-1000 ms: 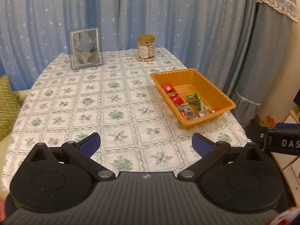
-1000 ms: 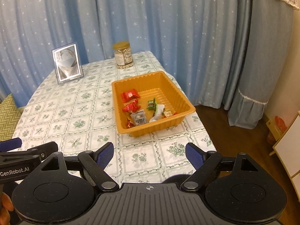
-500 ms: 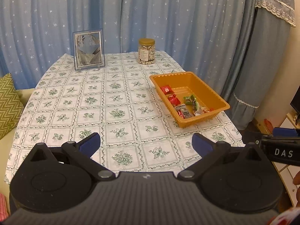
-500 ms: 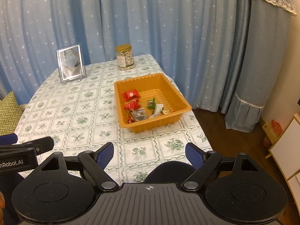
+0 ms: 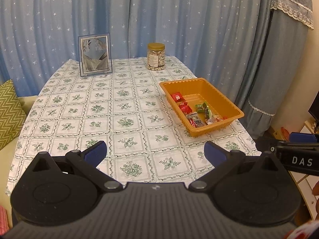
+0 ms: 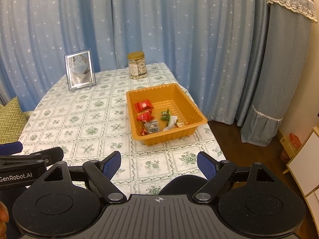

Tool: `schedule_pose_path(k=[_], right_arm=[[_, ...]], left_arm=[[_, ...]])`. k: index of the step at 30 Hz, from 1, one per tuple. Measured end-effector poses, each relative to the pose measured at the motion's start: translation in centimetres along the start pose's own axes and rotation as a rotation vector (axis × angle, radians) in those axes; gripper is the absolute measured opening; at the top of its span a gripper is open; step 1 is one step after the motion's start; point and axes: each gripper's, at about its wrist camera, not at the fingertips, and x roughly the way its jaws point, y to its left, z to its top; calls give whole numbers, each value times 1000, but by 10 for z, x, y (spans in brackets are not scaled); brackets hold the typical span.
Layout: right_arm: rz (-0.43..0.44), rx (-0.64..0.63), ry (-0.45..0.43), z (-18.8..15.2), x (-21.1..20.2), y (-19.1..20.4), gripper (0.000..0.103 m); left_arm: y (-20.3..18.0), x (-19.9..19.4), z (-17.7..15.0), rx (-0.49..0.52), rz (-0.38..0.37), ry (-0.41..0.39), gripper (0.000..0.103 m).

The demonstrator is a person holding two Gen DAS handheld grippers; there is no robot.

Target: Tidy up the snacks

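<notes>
Two blue star-print curtains (image 5: 139, 20) hang behind everything, and a grey lace-trimmed drape (image 5: 283, 49) hangs at the right. Below them a table under a white cloth with green flower squares (image 5: 103, 115) fills the middle of both views. A green zigzag cushion (image 5: 9, 111) shows at its left edge.

Both grippers hang over the near edge of the table, side by side. The left gripper (image 5: 155, 151) has its blue-padded jaws spread wide with nothing between them, only tablecloth beneath. The right gripper (image 6: 159, 164) likewise stands wide apart and bare.

An orange plastic tray (image 6: 191, 107) sits near the table's right edge, ahead of both grippers and well apart from them. A silver picture frame (image 5: 95, 56) stands upright at the far left of the table, and a gold-lidded jar of nuts (image 5: 156, 56) stands at the far side beyond the tray.

Inside the tray lie the snacks: two red packets (image 6: 144, 106) toward its left side, a grey sachet (image 6: 152, 127) and a small red sweet at the near wall, green-wrapped sweets (image 6: 165, 115) and a white wrapper in the middle.
</notes>
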Motion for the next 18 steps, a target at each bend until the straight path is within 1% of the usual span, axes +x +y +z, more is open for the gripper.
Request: schedule_pose_path(k=[18], right_arm=[[3, 9, 4, -3, 1, -1, 83]], left_arm=[[1, 4, -4, -2, 3, 10, 103]])
